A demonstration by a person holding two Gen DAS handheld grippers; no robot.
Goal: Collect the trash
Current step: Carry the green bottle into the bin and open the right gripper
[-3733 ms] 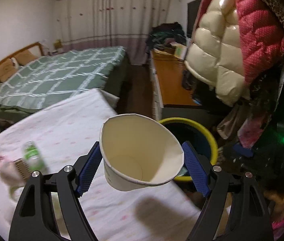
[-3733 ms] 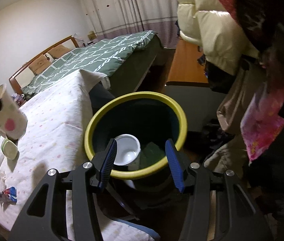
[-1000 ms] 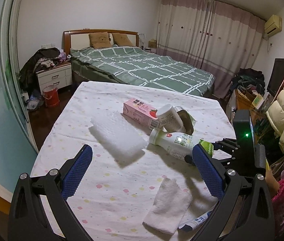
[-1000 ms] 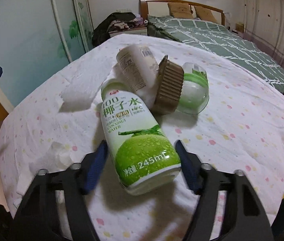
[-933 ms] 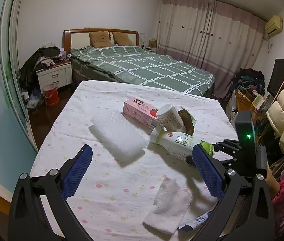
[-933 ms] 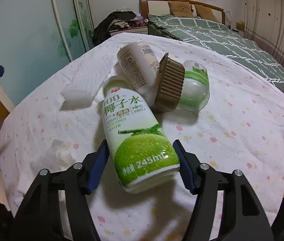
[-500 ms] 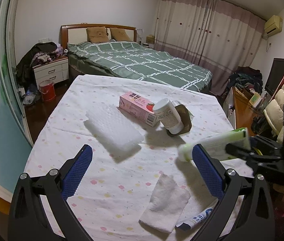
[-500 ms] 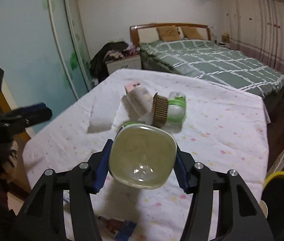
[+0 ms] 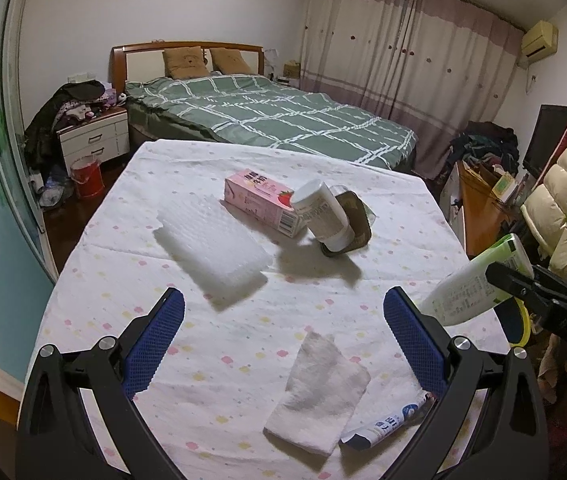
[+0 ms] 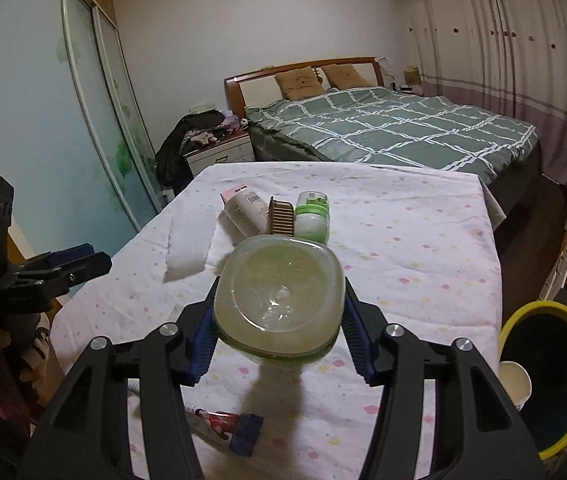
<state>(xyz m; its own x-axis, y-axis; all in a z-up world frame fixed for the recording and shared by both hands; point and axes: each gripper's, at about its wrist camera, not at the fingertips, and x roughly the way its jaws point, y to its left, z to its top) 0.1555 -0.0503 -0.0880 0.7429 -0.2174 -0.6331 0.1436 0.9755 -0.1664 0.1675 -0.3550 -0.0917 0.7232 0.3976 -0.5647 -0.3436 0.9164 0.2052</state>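
My right gripper [image 10: 279, 334] is shut on a green-and-white coconut water bottle [image 10: 279, 300], held off the table with its base toward the camera; the bottle also shows in the left wrist view [image 9: 471, 284] at the right table edge. My left gripper [image 9: 283, 336] is open and empty above the near part of the table. On the flowered tablecloth [image 9: 219, 344] lie a pink milk carton [image 9: 261, 200], a white cup on its side [image 9: 323, 216], a brown tray [image 9: 357, 226], a white foam pad [image 9: 211, 244], a folded tissue [image 9: 319, 388] and a small tube [image 9: 383, 426].
A yellow-rimmed dark bin [image 10: 547, 376] with a white cup inside stands by the table's right end. A green-checked bed [image 9: 267, 116] lies beyond the table. A nightstand [image 9: 91, 140] and a red bucket [image 9: 87, 176] stand far left. Jackets [image 9: 563, 200] hang at right.
My right gripper has lifted the coconut water bottle off the table and carried it back toward the right edge. The left gripper stays open and hardly moves.
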